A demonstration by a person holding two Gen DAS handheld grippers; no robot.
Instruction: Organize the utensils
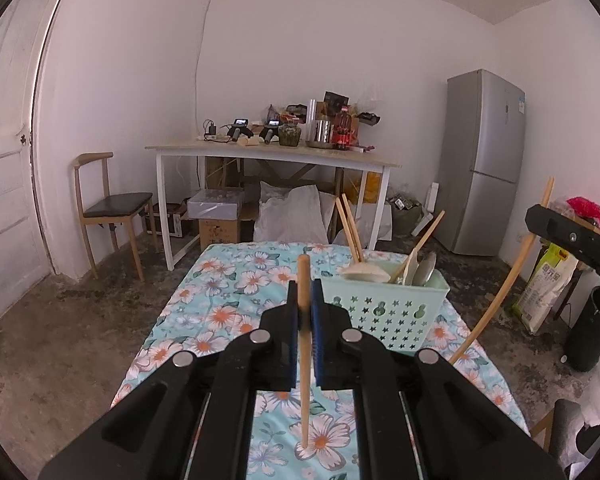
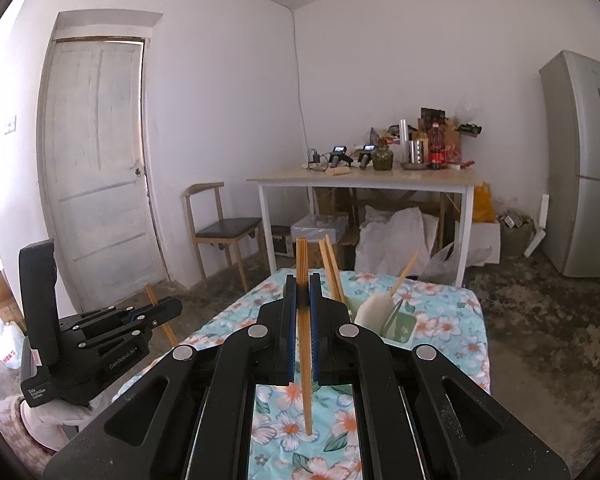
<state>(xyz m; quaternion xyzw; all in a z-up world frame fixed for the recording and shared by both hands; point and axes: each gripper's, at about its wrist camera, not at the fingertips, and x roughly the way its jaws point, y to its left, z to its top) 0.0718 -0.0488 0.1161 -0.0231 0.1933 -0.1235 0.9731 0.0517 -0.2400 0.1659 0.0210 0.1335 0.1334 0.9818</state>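
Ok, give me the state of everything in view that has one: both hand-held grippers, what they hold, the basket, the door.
Left hand-held gripper: shut on a chopstick.
Right hand-held gripper: shut on a chopstick pair.
Green basket: upright, holding chopsticks and spoons.
Door: closed.

Both wrist cameras look forward, slightly downward, close over the floral tablecloth (image 1: 220, 292), sharing the green basket (image 1: 384, 312).

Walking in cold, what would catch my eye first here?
Probably the black left gripper and right gripper, each clamping an upright wooden chopstick over the floral tablecloth. Just beyond stands a mint basket already holding chopsticks and spoons.
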